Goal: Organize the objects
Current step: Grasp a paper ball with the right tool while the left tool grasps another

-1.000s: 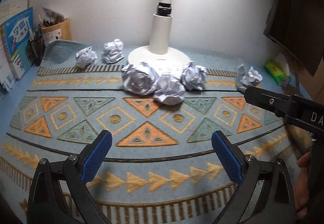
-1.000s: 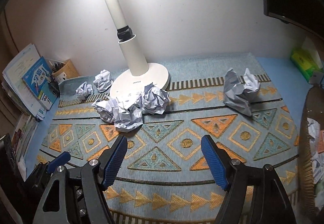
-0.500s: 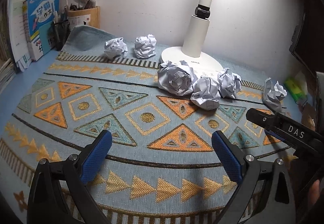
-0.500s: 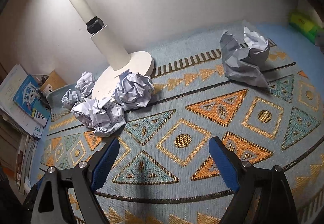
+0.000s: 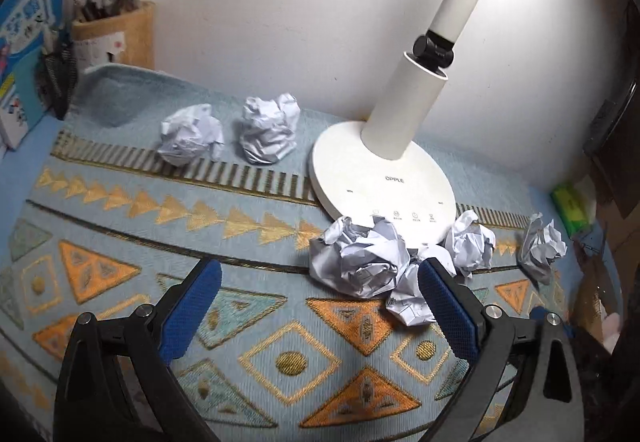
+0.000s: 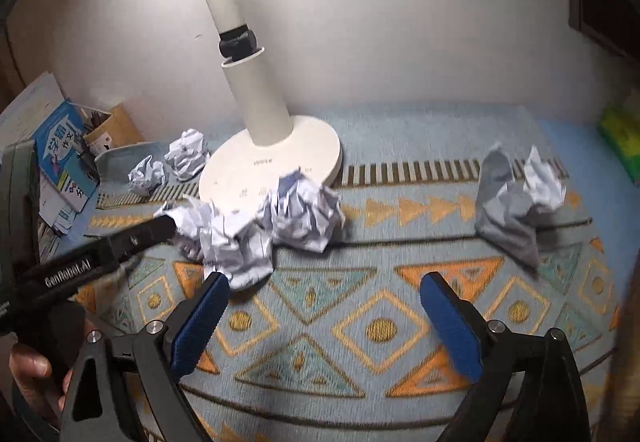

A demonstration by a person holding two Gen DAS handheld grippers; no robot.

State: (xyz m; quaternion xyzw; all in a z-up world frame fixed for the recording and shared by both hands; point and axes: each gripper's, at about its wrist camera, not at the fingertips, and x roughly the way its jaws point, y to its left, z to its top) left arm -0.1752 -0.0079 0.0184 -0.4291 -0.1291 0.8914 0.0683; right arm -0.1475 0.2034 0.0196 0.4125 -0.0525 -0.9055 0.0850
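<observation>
While crumpled white paper balls (image 5: 362, 262) are littering the patterned rug (image 5: 120, 210), you are narrowing the empty, wide-spread right gripper (image 6: 324, 322), left gripper (image 5: 320, 314) gaping empty too.

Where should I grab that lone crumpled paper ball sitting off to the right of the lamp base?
Close the fingers across the middle of the lone crumpled paper ball, coming down from above. It lies apart from the cluster by the lamp base, so both sides are free, and its uneven folds should squash easily under the right gripper, whose open fingers are closing on nothing yet.

Lamp base (image 5: 384, 178) and paper balls (image 5: 360, 262) block bare mat (image 5: 280, 362).
</observation>
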